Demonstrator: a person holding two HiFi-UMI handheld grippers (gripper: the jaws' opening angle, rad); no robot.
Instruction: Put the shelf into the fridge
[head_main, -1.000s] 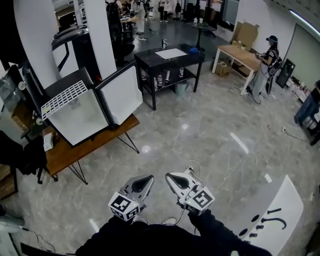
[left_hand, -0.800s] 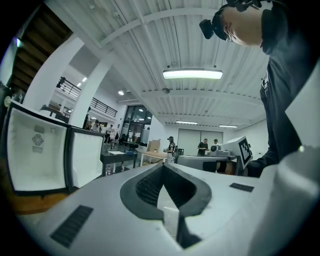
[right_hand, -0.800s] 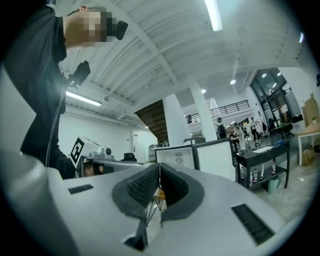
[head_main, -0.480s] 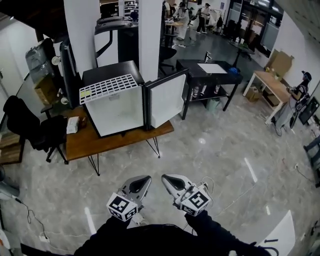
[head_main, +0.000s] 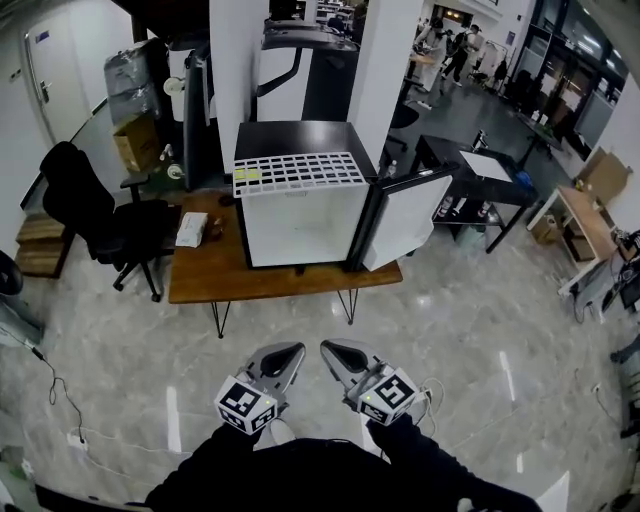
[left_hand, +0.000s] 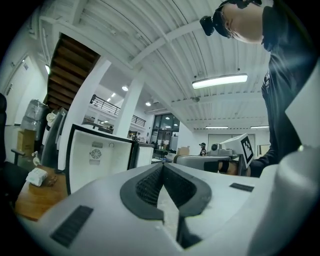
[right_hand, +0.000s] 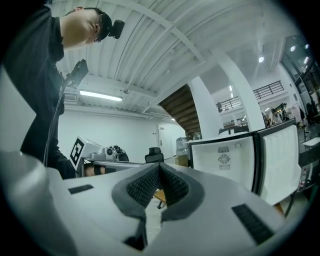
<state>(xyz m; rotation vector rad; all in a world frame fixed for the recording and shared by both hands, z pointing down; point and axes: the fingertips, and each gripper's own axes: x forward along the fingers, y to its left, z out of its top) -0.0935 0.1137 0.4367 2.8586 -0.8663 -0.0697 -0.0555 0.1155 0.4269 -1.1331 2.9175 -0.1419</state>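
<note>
Black office chair (head_main: 92, 208) beside wooden table (head_main: 200, 275) (grey marble floor (head_main: 450, 330) beneath)

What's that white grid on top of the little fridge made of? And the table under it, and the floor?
The shelf looks like white-coated wire: thin bars in an open grid. The table top seems wood or veneer, warm brown, on thin dark legs, probably metal. The floor looks like polished stone or tile: grey veins, glossy light reflections.
</note>
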